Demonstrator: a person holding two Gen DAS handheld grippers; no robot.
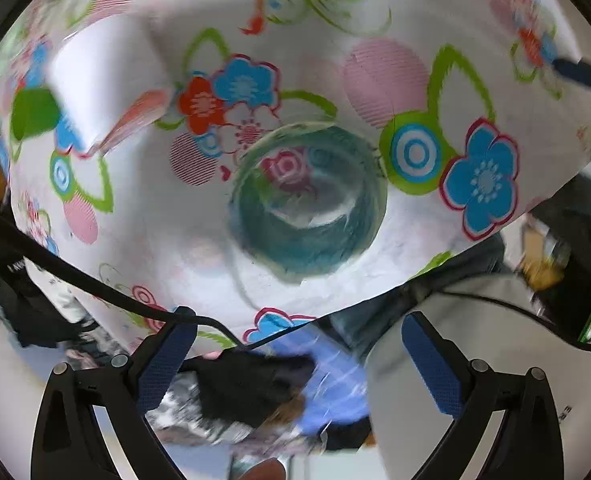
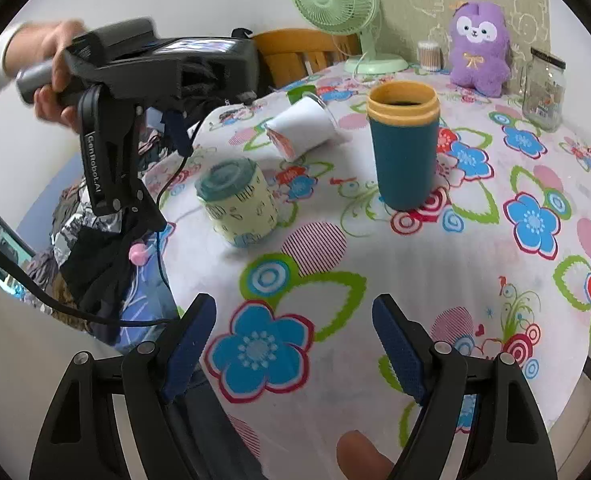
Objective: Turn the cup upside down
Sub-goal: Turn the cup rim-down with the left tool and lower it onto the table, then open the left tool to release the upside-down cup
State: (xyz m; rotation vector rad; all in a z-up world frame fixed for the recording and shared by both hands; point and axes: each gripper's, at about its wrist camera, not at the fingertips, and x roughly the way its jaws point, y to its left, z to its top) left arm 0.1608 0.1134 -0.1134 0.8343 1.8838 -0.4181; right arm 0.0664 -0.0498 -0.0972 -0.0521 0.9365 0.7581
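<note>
The yellow cup (image 2: 237, 202) stood near the desk's (image 2: 435, 264) left edge; both the left gripper (image 1: 299, 356) and right gripper (image 2: 295, 344) were spread, empty. A clumsy approach risked knocking it off.

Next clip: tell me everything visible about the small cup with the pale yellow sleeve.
The cup is short, with a pale yellow patterned sleeve around clear-looking walls and a teal end facing up. It stands slightly tilted on the floral tablecloth, near the table's left edge, apart from other items. Nothing grips it. From above, the left wrist view shows a blurred teal, glassy circle.
</note>
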